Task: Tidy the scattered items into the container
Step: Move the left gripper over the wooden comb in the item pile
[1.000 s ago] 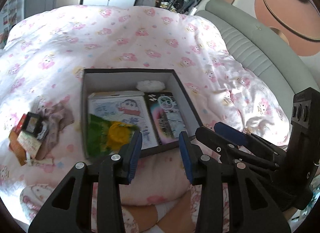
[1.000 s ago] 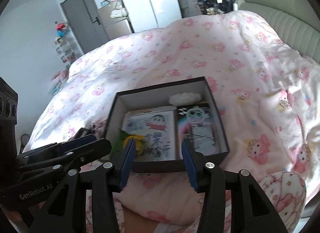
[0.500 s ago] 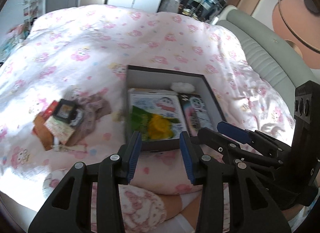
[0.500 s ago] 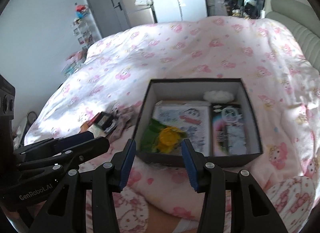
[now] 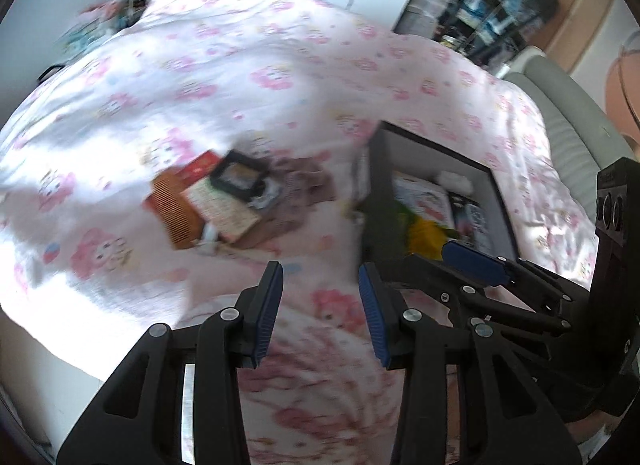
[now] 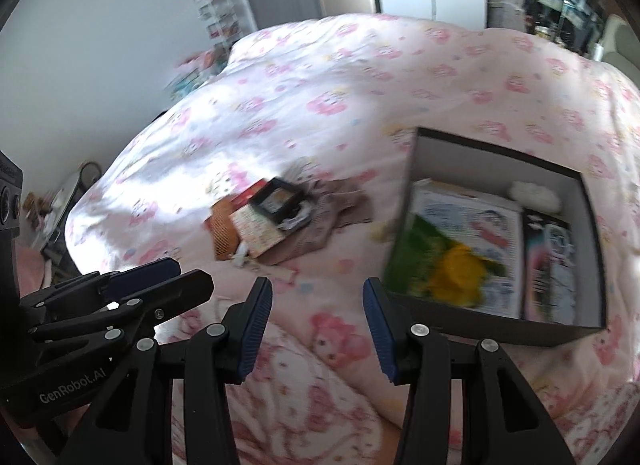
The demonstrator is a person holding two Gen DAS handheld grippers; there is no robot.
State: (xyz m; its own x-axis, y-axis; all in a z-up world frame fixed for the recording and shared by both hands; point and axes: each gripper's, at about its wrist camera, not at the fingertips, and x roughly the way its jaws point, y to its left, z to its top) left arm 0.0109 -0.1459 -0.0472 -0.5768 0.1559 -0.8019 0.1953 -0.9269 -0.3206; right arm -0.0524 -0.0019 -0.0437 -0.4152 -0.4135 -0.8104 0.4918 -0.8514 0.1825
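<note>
Both sets of tongs are parted midway and empty: left gripper (image 5: 320, 301) and right gripper (image 6: 318, 329) hover over the pink quilt (image 6: 360, 77). The leftover pile (image 6: 276, 221) lies on it left of the dark box (image 6: 496, 331), well apart from both. Looks light: stiff card packets, an orange comb (image 5: 174, 213), a small black-framed case (image 5: 240, 177), soft brown cloth (image 6: 348, 209) underneath; pinch a stiff edge, as the cloth will likely drag along.
</note>
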